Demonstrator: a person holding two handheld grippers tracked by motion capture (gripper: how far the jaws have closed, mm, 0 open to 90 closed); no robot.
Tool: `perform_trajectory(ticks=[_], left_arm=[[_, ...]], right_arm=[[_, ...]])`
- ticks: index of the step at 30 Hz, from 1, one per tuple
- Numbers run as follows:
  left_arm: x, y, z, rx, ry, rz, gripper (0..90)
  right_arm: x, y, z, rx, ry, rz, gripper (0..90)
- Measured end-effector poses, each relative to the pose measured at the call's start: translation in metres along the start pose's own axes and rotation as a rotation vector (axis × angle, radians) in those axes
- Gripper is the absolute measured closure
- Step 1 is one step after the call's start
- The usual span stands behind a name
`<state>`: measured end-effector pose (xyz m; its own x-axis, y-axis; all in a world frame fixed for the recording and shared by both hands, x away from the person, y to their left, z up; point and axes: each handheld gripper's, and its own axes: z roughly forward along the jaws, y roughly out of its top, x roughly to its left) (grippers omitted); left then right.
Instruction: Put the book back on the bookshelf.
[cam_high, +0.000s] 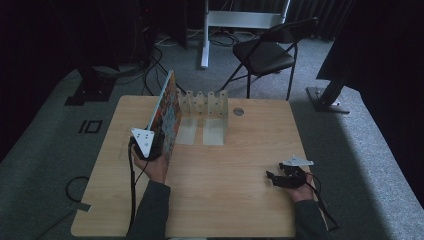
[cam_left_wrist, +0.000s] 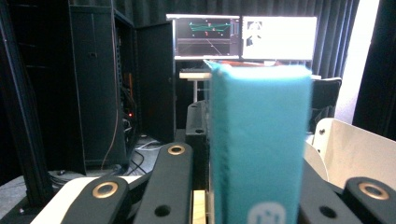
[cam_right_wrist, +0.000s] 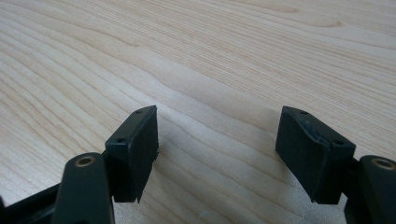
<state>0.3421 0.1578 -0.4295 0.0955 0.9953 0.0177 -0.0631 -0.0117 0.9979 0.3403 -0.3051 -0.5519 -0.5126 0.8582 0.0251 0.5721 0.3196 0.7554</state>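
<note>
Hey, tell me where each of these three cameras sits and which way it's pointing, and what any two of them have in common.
High view: above the person's side, looking forward and down on the wooden table; both forearms enter from below, with the left gripper clamping an upright book before a slotted rack.
Left gripper view: rides that gripper, facing level past the book's teal spine towards monitors; black jaws at the bottom.
Right gripper view: rides the right gripper, looking down at bare tabletop; jaws apart.
Shared: high and left gripper views both show the book.
</note>
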Motion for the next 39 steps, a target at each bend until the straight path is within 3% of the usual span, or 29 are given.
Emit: perform_trajectory(ticks=[9, 20, 28, 39], left_arm=[[-0.0012, -0.001, -0.0009, -0.004, 0.01, 0.04, 78.4], [0.0008, -0.002, -0.0009, -0.003, 0.004, 0.055, 77.2], [0.0039, -0.0024, -0.0015, 0.013, -0.022, 0.057, 75.7], [0.0062, -0.0038, -0.0032, 0.024, -0.079, 0.048, 66.6]], right_arm=[[0.0, 0.0, 0.0, 0.0, 0.0, 0.0, 29.5], [0.0002, 0.0, 0.0, 0.001, -0.002, 0.0, 29.4], [0.0003, 0.0001, 0.0, 0.001, -0.002, -0.002, 29.4], [0.0003, 0.0, 0.0, 0.001, -0.002, -0.002, 29.4]])
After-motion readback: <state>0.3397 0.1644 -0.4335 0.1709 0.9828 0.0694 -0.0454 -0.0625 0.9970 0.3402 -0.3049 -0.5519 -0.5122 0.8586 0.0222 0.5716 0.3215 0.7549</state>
